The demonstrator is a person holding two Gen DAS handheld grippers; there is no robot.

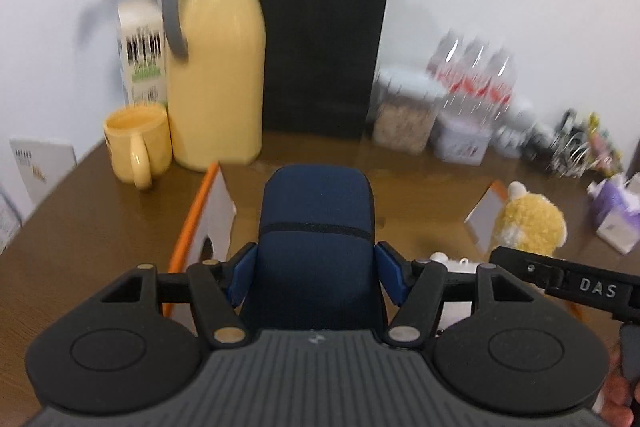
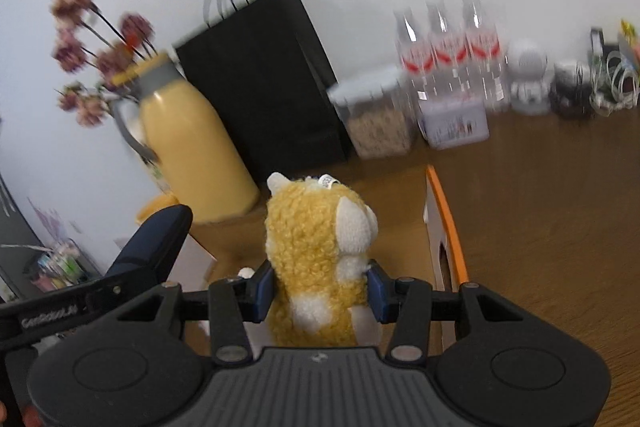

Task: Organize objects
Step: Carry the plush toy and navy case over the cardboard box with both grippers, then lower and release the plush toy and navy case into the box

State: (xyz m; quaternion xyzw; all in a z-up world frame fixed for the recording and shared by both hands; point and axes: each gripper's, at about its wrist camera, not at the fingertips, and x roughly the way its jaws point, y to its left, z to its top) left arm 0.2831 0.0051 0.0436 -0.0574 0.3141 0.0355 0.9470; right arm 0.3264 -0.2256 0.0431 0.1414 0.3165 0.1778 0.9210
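My left gripper (image 1: 316, 273) is shut on a dark blue fabric case (image 1: 316, 223) and holds it above an open white box with an orange rim (image 1: 200, 215). The case also shows at the left of the right wrist view (image 2: 154, 243). My right gripper (image 2: 320, 291) is shut on a yellow and white plush toy (image 2: 316, 251), held above the same box (image 2: 444, 227). The plush also shows at the right of the left wrist view (image 1: 532, 223), with the right gripper's arm in front of it.
On the brown table (image 1: 80, 227) stand a yellow jug (image 1: 216, 67), a yellow mug (image 1: 136, 143), a black paper bag (image 1: 320, 39), a cereal jar (image 1: 404, 115), three water bottles (image 2: 448, 51), a vase of flowers (image 2: 92, 67) and small clutter at the right.
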